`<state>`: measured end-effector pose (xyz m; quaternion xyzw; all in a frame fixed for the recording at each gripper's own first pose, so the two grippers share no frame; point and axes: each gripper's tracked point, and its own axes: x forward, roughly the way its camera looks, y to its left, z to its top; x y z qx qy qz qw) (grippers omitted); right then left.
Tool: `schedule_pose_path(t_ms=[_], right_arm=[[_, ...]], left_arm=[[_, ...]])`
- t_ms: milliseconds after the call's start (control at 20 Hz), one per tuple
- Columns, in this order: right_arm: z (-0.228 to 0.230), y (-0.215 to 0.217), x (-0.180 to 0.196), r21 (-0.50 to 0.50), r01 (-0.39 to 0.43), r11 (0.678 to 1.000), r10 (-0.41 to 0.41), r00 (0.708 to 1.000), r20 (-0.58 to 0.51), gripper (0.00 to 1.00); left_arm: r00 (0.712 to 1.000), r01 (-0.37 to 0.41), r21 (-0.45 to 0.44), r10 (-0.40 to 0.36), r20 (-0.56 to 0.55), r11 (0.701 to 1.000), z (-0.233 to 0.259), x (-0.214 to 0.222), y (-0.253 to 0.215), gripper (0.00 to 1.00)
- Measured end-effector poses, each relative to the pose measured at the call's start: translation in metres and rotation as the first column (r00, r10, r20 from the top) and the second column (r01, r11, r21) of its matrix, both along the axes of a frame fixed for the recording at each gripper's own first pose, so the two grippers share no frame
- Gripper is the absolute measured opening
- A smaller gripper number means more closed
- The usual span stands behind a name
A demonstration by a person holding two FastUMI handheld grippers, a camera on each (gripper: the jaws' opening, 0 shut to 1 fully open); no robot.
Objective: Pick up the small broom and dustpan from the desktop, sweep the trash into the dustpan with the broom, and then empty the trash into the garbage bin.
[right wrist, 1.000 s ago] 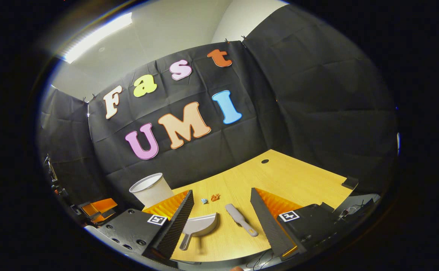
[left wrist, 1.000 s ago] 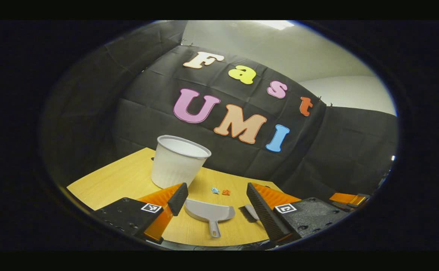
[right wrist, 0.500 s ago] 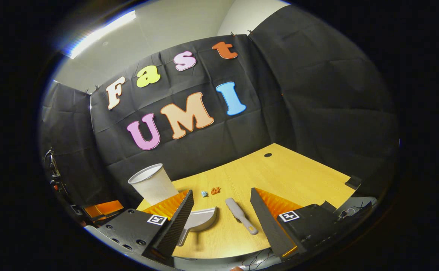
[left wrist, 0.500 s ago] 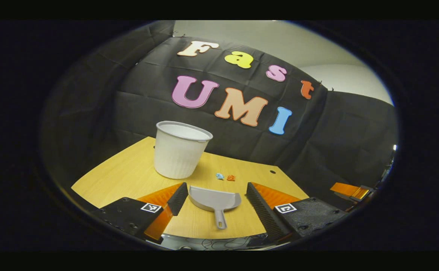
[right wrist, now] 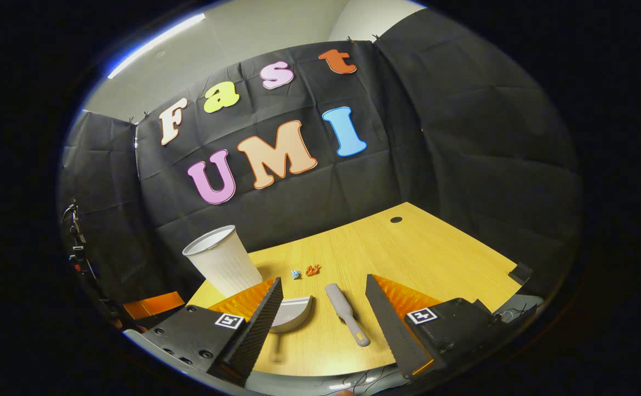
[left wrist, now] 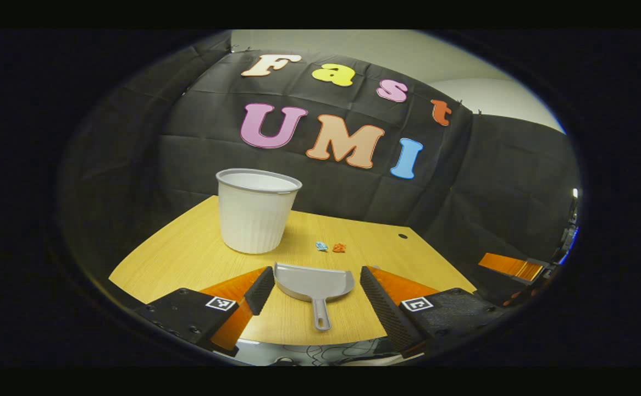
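So both my grippers are spread wide and holding nothing yet, hovering just off the near edge of the desk. In the left gripper view my left gripper has the dustpan sitting dead ahead at 12 o'clock, framed right between the two fingers, flat on the wood with its handle pointing straight back at me toward 6 o'clock and the open mouth facing away. That's the bit that matters: the handle's long axis runs in line with my reach, so I reckon I just go forward and down and pinch it from the sides, no wrist twist needed. In the right gripper view my right gripper has the small broom between its fingers too, long axis running roughly from 11 to 5 o'clock, handle end nearest me, so it's slightly skewed to my approach and I'd probably roll a touch to square up. The dustpan also peeks out there at about 9 o'clock, half hidden behind my left-hand finger, so left hand is clearly the closer one for the pan and right for the broom. The trash, a blue scrap and an orange scrap, lies side by side beyond the pan at 12 o'clock; can't tell if they touch at this size. The white garbage bin stands upright at about 11 o'clock.
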<state>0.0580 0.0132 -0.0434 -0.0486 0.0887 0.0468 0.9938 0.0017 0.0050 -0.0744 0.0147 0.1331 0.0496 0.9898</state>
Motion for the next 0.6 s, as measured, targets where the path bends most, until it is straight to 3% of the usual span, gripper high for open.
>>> schedule_pose_path(t_ms=[400, 600], right_arm=[[-0.018, -0.01, 0.021, -0.041, -0.027, 0.999, 0.024, 0.996, -0.081, 0.91], [-0.04, -0.017, 0.037, -0.116, -0.046, 0.992, 0.03, 0.99, -0.137, 0.91]], left_arm=[[0.999, -0.007, 0.057, 0.009, -0.038, 0.998, -0.019, 0.014, -0.012, 0.96], [0.995, -0.029, 0.085, 0.037, -0.095, 0.996, -0.043, 0.02, -0.01, 0.96]])
